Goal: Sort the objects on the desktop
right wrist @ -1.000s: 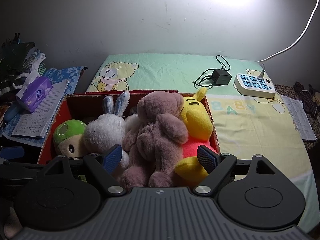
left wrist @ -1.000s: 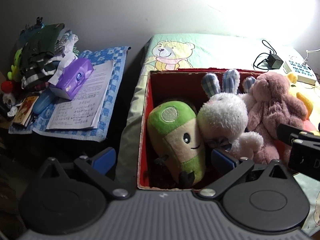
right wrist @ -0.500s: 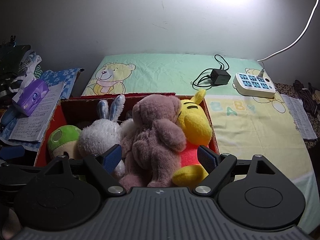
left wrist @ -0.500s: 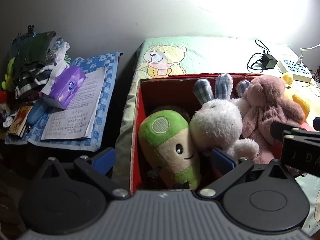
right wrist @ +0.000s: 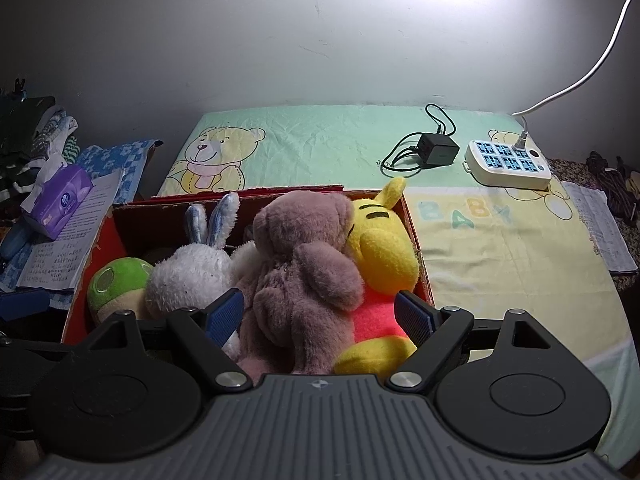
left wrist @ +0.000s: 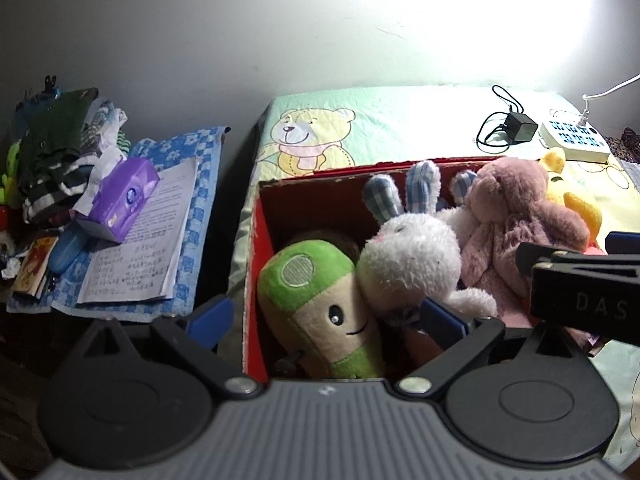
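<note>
A red box (left wrist: 256, 248) (right wrist: 416, 248) on the bear-print cloth holds a green plush (left wrist: 320, 304) (right wrist: 116, 280), a white rabbit (left wrist: 408, 256) (right wrist: 188, 276), a pink bear (left wrist: 516, 220) (right wrist: 304, 256) and a yellow bear (right wrist: 380, 248) (left wrist: 576, 200). My left gripper (left wrist: 326, 318) is open at the box's near left corner, with the left wall and the green plush between its fingers. My right gripper (right wrist: 319, 317) is open over the near edge, its fingers either side of the pink and yellow bears. The right gripper's side shows in the left wrist view (left wrist: 580, 300).
A black charger (right wrist: 438, 148) with its cable and a white power strip (right wrist: 508, 162) lie on the cloth behind the box. Left of it, a blue checked cloth (left wrist: 200, 200) carries a written sheet (left wrist: 148, 248), a purple tissue pack (left wrist: 122, 200) and piled clothes (left wrist: 52, 152).
The box and toys have shifted slightly left and nearer in both views. Both grippers stay open, and the right gripper looms larger in the left wrist view.
</note>
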A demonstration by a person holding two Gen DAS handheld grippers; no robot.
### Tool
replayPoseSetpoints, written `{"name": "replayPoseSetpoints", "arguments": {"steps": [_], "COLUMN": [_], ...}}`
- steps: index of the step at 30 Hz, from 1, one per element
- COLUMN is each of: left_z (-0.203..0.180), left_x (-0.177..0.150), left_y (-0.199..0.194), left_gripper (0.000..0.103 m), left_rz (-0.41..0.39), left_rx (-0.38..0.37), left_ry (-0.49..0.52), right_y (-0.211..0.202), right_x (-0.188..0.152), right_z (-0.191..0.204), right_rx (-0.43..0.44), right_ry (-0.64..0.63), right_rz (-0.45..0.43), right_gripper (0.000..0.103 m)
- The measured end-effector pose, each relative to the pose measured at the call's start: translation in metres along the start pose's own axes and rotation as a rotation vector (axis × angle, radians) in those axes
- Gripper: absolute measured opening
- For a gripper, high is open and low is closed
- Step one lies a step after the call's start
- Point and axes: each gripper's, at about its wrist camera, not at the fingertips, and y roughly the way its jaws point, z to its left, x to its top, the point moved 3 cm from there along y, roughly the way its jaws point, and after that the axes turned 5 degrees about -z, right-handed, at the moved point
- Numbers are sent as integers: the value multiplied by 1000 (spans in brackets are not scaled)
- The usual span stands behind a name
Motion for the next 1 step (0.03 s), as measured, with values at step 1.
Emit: {"name": "replayPoseSetpoints", "arguments": {"steps": [1], "left_z": [1], "left_x": [1], "left_y": [0], "left_gripper": [100], "left_rz": [2], "left_rx": [7], "left_ry": [-4], "right_y": [0], "right_x": [0], "right_z": [0], "right_rx": [1], "right_ry": [1], "right_rz": [-1], "right_gripper": [85]}}
